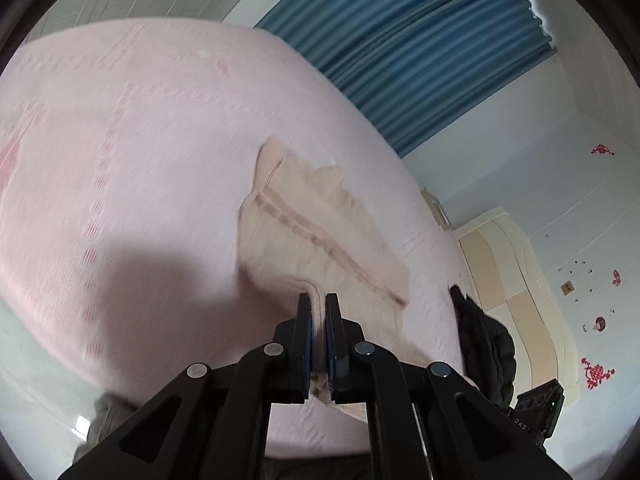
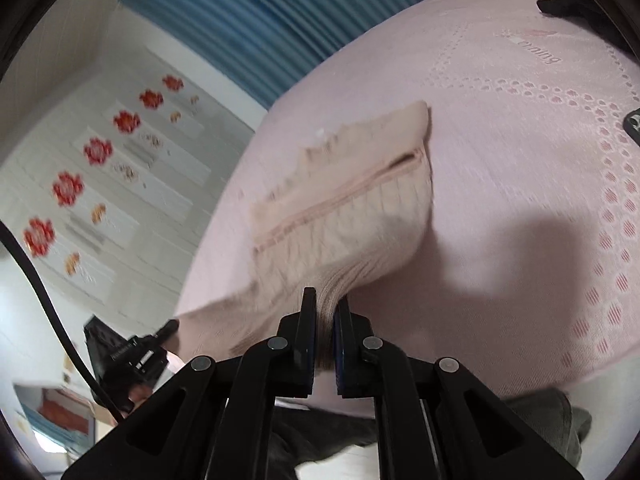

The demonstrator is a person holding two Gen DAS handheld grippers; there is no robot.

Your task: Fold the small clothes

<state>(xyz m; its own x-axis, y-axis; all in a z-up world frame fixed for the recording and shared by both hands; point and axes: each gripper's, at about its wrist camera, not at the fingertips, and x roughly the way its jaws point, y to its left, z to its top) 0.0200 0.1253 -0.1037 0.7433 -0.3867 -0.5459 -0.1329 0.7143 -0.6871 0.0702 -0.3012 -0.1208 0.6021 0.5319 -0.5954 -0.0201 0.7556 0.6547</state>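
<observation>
the beige knit garment (image 1: 320,240) is pinched at its near hem by the left gripper (image 1: 319,320) and right gripper (image 2: 325,320), lifted off the pink bed (image 1: 140,140), likely so a fold can be carried over.

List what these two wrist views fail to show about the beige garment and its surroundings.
- Beige garment, left wrist view: its near edge is hidden behind the left gripper; motion blur hides what garment it is.
- Same garment, right wrist view: the pinched hem disappears between the fingers of the right gripper.
- Dark clothing on the pink bed cover: too dark to identify.
- Dark object, right wrist view: cut off by the picture's edge.
</observation>
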